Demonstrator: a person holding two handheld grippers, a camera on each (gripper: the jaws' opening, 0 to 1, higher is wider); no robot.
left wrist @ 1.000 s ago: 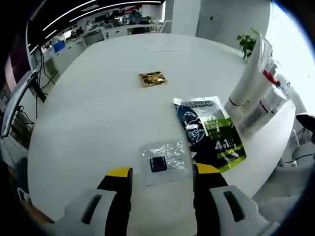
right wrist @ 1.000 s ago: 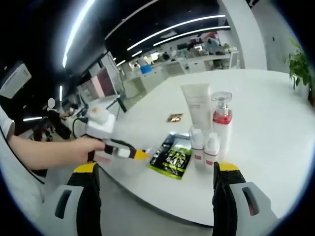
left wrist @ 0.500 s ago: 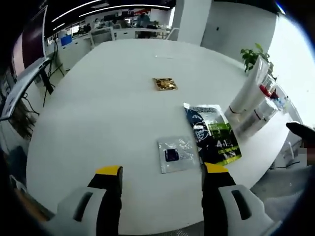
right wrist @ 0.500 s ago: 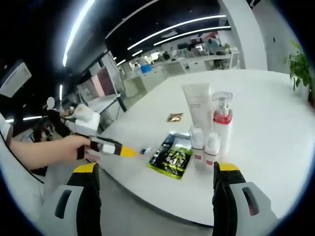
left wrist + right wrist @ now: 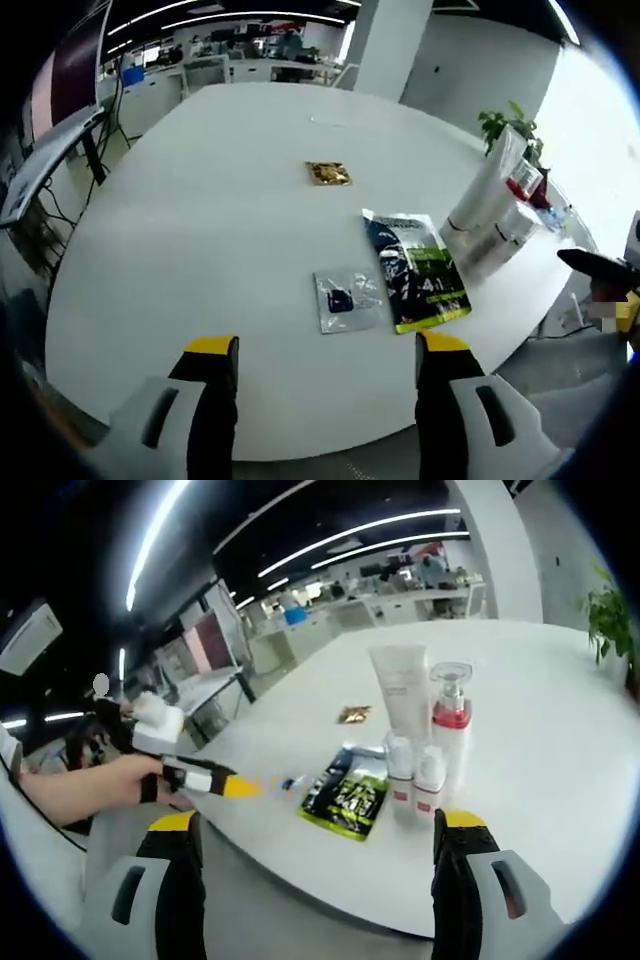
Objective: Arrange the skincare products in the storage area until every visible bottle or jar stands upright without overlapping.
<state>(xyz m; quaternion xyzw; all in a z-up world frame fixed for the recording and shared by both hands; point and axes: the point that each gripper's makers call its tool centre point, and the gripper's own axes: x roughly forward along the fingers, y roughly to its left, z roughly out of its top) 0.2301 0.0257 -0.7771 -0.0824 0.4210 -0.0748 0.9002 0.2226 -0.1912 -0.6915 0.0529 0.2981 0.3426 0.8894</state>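
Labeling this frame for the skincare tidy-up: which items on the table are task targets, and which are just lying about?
Belongs to the job:
- white tube, upright
- pump bottle with red band, upright
- two small white bottles, upright in front of them

Just lying about:
- dark and green sachet, flat
- clear sachet, flat
- small gold packet
- potted plant

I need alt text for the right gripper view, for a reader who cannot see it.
On a round white table stand a white tube, a red-collared pump bottle and two small white bottles, beside a flat black-and-green sachet. The left hand-held gripper reaches in from the left.
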